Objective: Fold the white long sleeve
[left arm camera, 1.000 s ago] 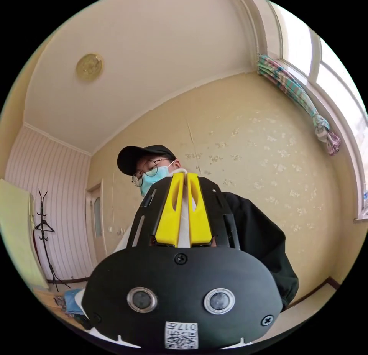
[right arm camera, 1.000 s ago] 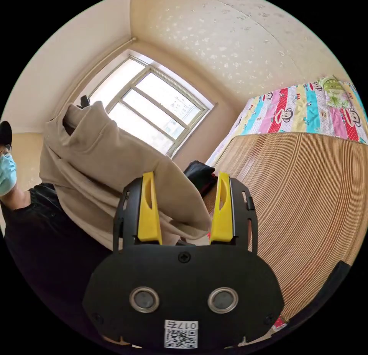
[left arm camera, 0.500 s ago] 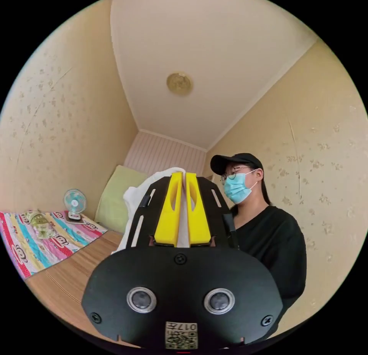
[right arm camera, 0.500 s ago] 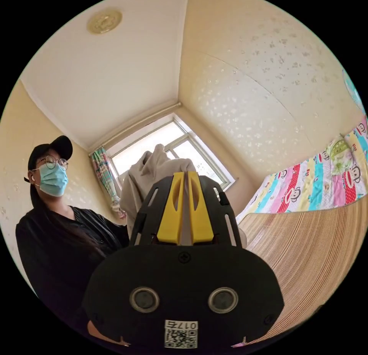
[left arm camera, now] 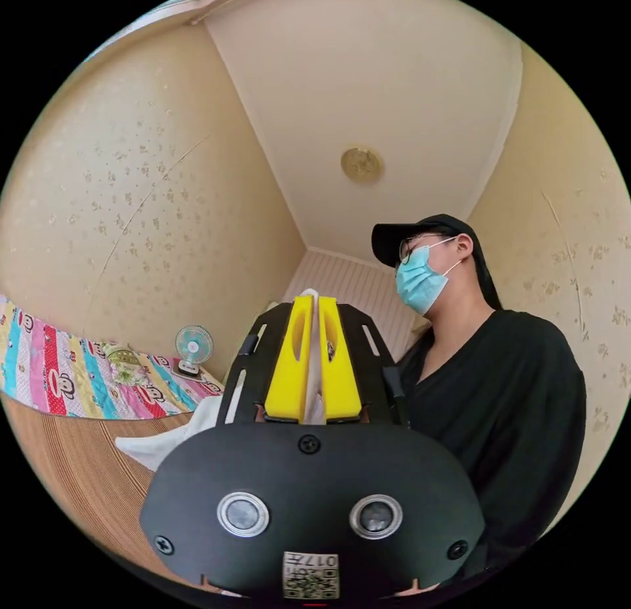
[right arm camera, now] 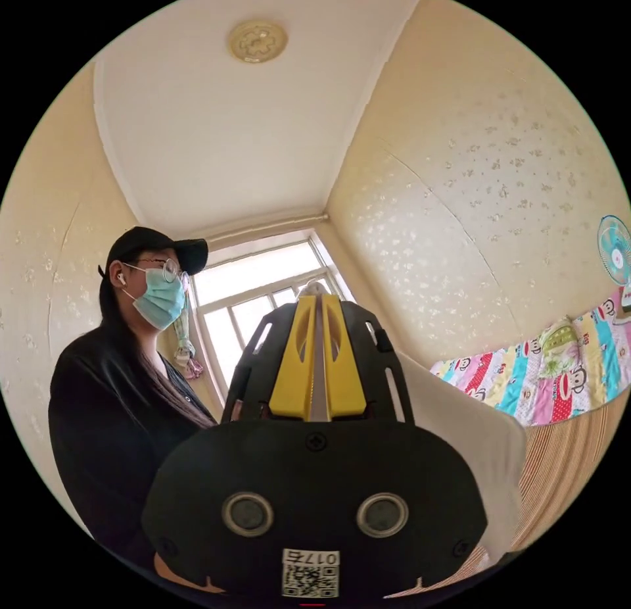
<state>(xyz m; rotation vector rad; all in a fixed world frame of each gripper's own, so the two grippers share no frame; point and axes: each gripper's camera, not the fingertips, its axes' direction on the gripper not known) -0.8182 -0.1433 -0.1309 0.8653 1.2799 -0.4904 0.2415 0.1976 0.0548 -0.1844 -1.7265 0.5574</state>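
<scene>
Left gripper view looks up past the left gripper (left arm camera: 314, 306), whose two yellow jaws stand almost together with a thin strip of the white long sleeve (left arm camera: 313, 372) pinched between them. More of the same white cloth hangs out to the left of the gripper body and lies over the striped mat (left arm camera: 59, 464) below. Beyond the mat a bright patterned blanket (left arm camera: 79, 382) runs along the wall, with a small fan (left arm camera: 192, 346) standing on it. A person in a black top (left arm camera: 506, 398) stands to the right, close behind the gripper, under a round ceiling lamp (left arm camera: 361, 164).

Right gripper view shows the right gripper (right arm camera: 317, 303) with its jaws likewise clenched on a narrow band of the white long sleeve (right arm camera: 318, 385), which pokes out a little above the tips. A broad fold of the cloth spreads out to the right of the gripper, in front of the blanket (right arm camera: 545, 379) and the mat (right arm camera: 565, 464). The person (right arm camera: 105, 412) stands to the left, before a window (right arm camera: 256, 287). The fan (right arm camera: 614, 250) sits at the far right edge, and the lamp (right arm camera: 257, 41) is overhead.
</scene>
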